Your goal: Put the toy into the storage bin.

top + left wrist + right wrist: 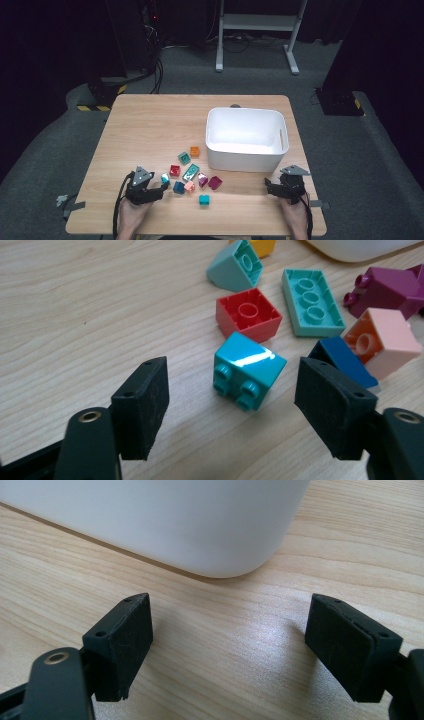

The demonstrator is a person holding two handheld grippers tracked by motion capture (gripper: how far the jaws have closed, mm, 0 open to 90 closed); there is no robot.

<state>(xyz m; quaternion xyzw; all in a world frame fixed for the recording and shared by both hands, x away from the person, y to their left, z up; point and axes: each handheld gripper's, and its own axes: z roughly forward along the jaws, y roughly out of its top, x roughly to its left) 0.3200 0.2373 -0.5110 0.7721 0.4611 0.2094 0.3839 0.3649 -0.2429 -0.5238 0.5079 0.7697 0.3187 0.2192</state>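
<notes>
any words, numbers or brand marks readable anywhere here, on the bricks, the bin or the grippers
None can be read.
Turquoise brick between the left gripper jaws: plain glossy faces and studs, no lettering.
Red brick, mint plate, pink brick: no marks legible.
White bin: blank walls.
Right gripper: plain black pads.
Yellow-black striped tape on the floor: a hazard pattern, no text.
</notes>
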